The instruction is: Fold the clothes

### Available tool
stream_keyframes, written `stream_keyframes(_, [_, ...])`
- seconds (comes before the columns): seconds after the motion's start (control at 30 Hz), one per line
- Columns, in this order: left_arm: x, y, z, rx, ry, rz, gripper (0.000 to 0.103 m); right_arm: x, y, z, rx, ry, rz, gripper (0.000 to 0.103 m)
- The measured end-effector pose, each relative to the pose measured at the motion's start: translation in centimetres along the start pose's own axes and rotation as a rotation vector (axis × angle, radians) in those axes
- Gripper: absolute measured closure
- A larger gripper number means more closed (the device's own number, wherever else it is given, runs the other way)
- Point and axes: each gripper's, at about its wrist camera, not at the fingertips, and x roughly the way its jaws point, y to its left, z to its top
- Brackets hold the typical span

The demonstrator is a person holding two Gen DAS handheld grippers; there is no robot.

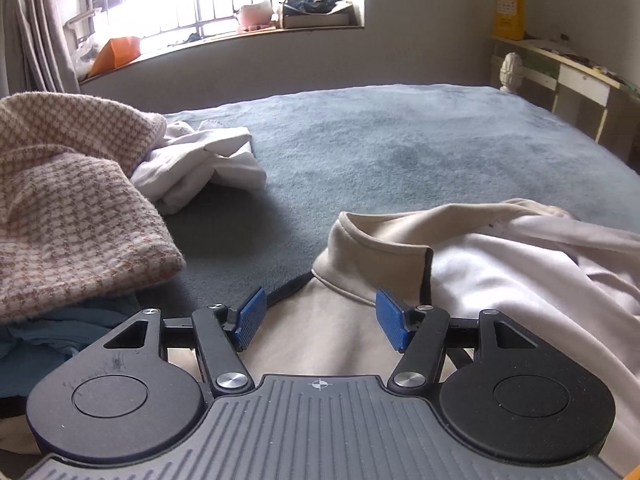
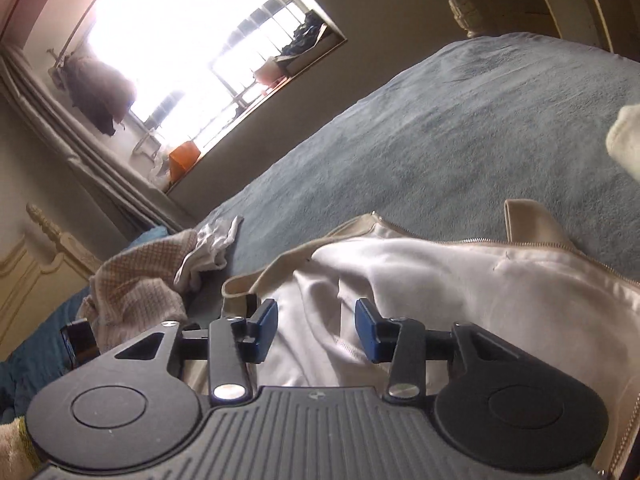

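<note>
The bed (image 1: 400, 140) fills most of what I see, its blue-grey cover bare toward twelve o'clock. The jacket (image 1: 400, 248) lies right under me, from six round to three o'clock: beige shell, pale lining turned up, collar standing, the zip (image 2: 460, 240) open along its far edge. It is spread loosely and rumpled, with no flat fold in it that I can see, so I judge the folding of it lies mostly ahead. At nine o'clock sits a checked knit (image 1: 72, 208), heaped rather than squared, and beyond it at eleven a white garment (image 1: 200, 164) in a crumpled bundle; neither looks neatly folded.

My left gripper (image 1: 318, 316) hangs just over the beige cloth below the collar, jaws spread wide and holding nothing. My right gripper (image 2: 316, 330) is over the lining, jaws likewise parted and empty; whether the pads (image 2: 266, 330) brush the cloth I cannot tell.
</note>
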Motion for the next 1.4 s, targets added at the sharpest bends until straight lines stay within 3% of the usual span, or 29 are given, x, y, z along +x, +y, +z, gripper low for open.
stream_keyframes(0.07, [-0.3, -1.0, -1.2, 0.029, 0.004, -0.026, 0.042, 0.5, 1.0, -1.1, -0.041, 0.04, -0.024, 0.078])
stream_keyframes(0.17, [-0.7, -2.6, -3.1, 0.074, 0.012, -0.065, 0.042, 2.7, 2.9, -2.9, -0.097, 0.112, -0.065, 0.089])
stream_keyframes(0.3, [-1.2, -4.8, -5.6, 0.134, 0.022, -0.118, 0.042, 7.5, 4.7, -4.0, -0.123, 0.233, -0.116, 0.095])
stream_keyframes(0.37, [-0.9, -5.4, -6.7, 0.166, 0.012, -0.119, 0.042, 9.9, 5.2, -4.5, -0.218, 0.258, -0.19, 0.096])
stream_keyframes(0.47, [-0.5, -5.7, -7.9, 0.198, -0.011, -0.104, 0.042, 13.6, 4.1, -4.4, -0.324, 0.253, -0.322, 0.103])
stream_keyframes(0.57, [-0.4, -5.4, -8.1, 0.202, -0.021, -0.116, 0.041, 14.0, 3.2, -3.2, -0.351, 0.135, -0.38, 0.103])
stream_keyframes(0.73, [0.1, -4.6, -8.0, 0.19, -0.025, -0.152, 0.037, 14.2, -0.3, -0.6, -0.312, 0.052, -0.551, 0.103])
stream_keyframes(0.83, [0.2, -4.2, -8.3, 0.178, -0.039, -0.171, 0.037, 13.3, -0.8, 0.0, -0.245, 0.028, -0.518, 0.103])
stream_keyframes(0.93, [0.3, -4.0, -8.4, 0.161, -0.045, -0.186, 0.036, 11.1, 2.1, -0.7, -0.294, -0.011, -0.421, 0.103])
stream_keyframes(1.03, [0.4, -3.9, -8.4, 0.152, -0.049, -0.19, 0.035, 10.8, 5.8, -1.7, -0.412, 0.016, -0.32, 0.103])
stream_keyframes(1.13, [0.4, -3.9, -8.5, 0.147, -0.055, -0.189, 0.034, 13.5, 8.0, -2.8, -0.517, 0.136, -0.227, 0.103])
stream_keyframes(1.17, [0.4, -3.9, -8.6, 0.146, -0.057, -0.188, 0.034, 15.1, 8.4, -3.2, -0.549, 0.186, -0.225, 0.103])
stream_keyframes(1.23, [0.3, -3.9, -8.6, 0.143, -0.059, -0.189, 0.034, 18.3, 7.5, -3.4, -0.598, 0.218, -0.328, 0.103])
stream_keyframes(1.33, [0.3, -3.8, -8.6, 0.14, -0.057, -0.192, 0.034, 20.6, 5.1, -1.4, -0.51, 0.183, -0.352, 0.103])
stream_keyframes(1.4, [0.3, -3.8, -8.6, 0.141, -0.058, -0.191, 0.034, 21.1, 5.3, -0.5, -0.515, 0.167, -0.375, 0.103])
